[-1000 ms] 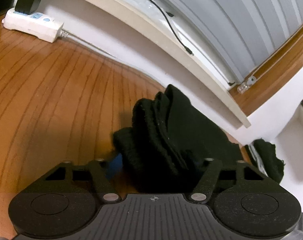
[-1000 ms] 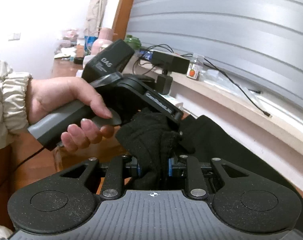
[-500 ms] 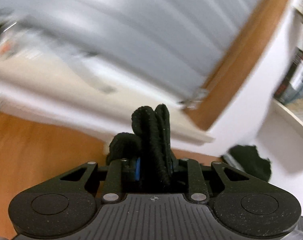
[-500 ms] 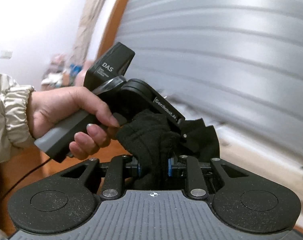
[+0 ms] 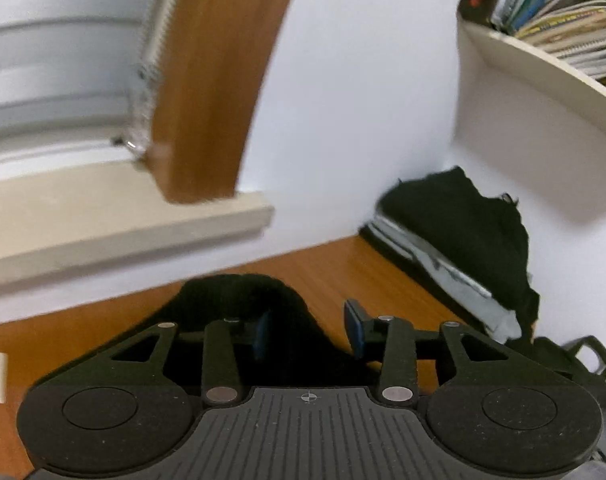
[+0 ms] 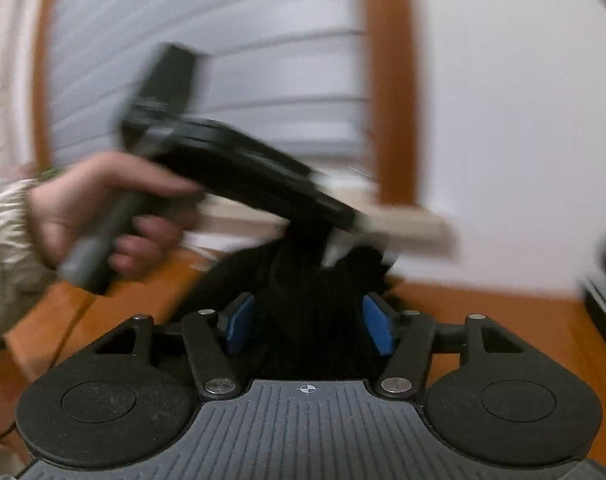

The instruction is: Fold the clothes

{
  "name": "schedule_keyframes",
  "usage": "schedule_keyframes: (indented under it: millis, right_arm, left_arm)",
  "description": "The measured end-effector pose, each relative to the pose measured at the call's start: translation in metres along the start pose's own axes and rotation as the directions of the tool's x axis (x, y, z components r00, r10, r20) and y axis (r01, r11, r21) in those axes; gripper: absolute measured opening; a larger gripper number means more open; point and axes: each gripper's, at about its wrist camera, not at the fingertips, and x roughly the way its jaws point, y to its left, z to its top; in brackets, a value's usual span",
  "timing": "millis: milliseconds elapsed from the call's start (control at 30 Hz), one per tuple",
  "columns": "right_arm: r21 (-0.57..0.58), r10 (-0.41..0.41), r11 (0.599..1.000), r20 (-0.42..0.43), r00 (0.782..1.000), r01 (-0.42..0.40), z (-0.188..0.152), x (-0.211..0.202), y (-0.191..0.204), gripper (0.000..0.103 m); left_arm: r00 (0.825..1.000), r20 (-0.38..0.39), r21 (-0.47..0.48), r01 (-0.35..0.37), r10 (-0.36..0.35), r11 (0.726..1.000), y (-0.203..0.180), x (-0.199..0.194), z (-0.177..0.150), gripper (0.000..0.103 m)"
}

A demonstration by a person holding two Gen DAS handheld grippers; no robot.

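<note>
A black knitted garment (image 5: 239, 300) lies bunched on the wooden table (image 5: 363, 264). My left gripper (image 5: 307, 330) hovers over it with its jaws opening. The cloth rests against the left blue pad (image 5: 261, 334), and bare wood shows beside the right pad (image 5: 355, 328). In the right wrist view the same black garment (image 6: 311, 312) fills the gap of my right gripper (image 6: 309, 322), whose jaws are also opening, both blue pad faces showing. A hand (image 6: 103, 208) holds the left gripper's black body (image 6: 243, 172) just beyond, its tip sunk in the cloth. Both views are motion-blurred.
A heap of dark clothes (image 5: 463, 224) sits on a folded pale stack (image 5: 443, 268) in the right corner. Above it is a shelf (image 5: 543, 76) of books. A window sill (image 5: 123, 232) and a wooden frame (image 5: 215, 80) run along the wall. A beige sleeve (image 6: 3, 240) is at the left.
Both views have swung fast to the right along the table toward the corner. Both grippers, which were clamped on the black cloth, have spread their jaws. The cloth now sits lower.
</note>
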Motion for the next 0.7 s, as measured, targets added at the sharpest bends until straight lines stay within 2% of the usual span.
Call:
schedule_keyframes:
  millis: [67,100,133,233,300,400,467,533,600,633,700]
  right_arm:
    - [0.013,-0.026,1.000,-0.018,0.999,0.026,-0.011,0.001,-0.010,0.061]
    - [0.008,-0.022,1.000,-0.030,0.999,0.022,-0.014,0.004,-0.010,0.061]
    - [-0.003,-0.018,1.000,-0.033,0.999,0.018,-0.014,0.009,-0.004,0.061]
    - [-0.034,-0.010,0.999,-0.034,0.999,0.009,-0.017,0.020,0.010,0.061]
    - [-0.044,-0.008,0.999,-0.038,0.999,0.006,-0.019,0.027,0.015,0.061]
    - [-0.077,-0.053,0.996,-0.040,0.998,0.050,-0.024,0.031,0.025,0.066]
    - [-0.069,-0.079,0.995,-0.058,0.995,0.075,-0.027,0.036,0.019,0.073]
    - [-0.059,-0.103,0.993,-0.078,0.992,0.099,-0.031,0.041,0.012,0.074]
    - [-0.048,-0.103,0.994,-0.131,0.986,0.097,-0.041,0.052,0.004,0.069]
    - [-0.067,-0.113,0.992,-0.152,0.982,0.104,-0.045,0.056,0.003,0.061]
    - [-0.101,-0.122,0.989,-0.172,0.978,0.105,-0.053,0.060,-0.005,0.060]
  left_arm:
    - [1.000,-0.009,0.005,-0.014,0.014,1.000,0.002,0.006,-0.002,0.050]
    - [1.000,-0.002,0.015,-0.029,0.029,0.999,0.003,0.007,-0.002,0.059]
    - [0.999,0.003,0.020,-0.036,0.036,0.999,0.005,0.006,-0.002,0.064]
    - [0.998,0.036,0.024,-0.043,0.042,0.999,0.011,-0.004,0.000,0.071]
    - [0.997,0.062,0.033,-0.045,0.042,0.998,0.013,-0.012,0.002,0.074]
    - [0.996,0.080,0.047,-0.046,0.043,0.998,0.017,-0.022,0.005,0.076]
    - [0.996,0.077,0.049,-0.054,0.050,0.997,0.024,-0.024,0.002,0.076]
    - [0.996,0.066,0.044,-0.067,0.064,0.997,0.034,-0.021,-0.003,0.076]
    - [0.996,0.048,0.035,-0.078,0.076,0.996,0.046,-0.016,-0.009,0.076]
    - [0.996,0.038,0.030,-0.082,0.081,0.996,0.052,-0.012,-0.012,0.076]
    - [0.996,0.021,0.030,-0.084,0.084,0.996,0.064,-0.008,-0.016,0.076]
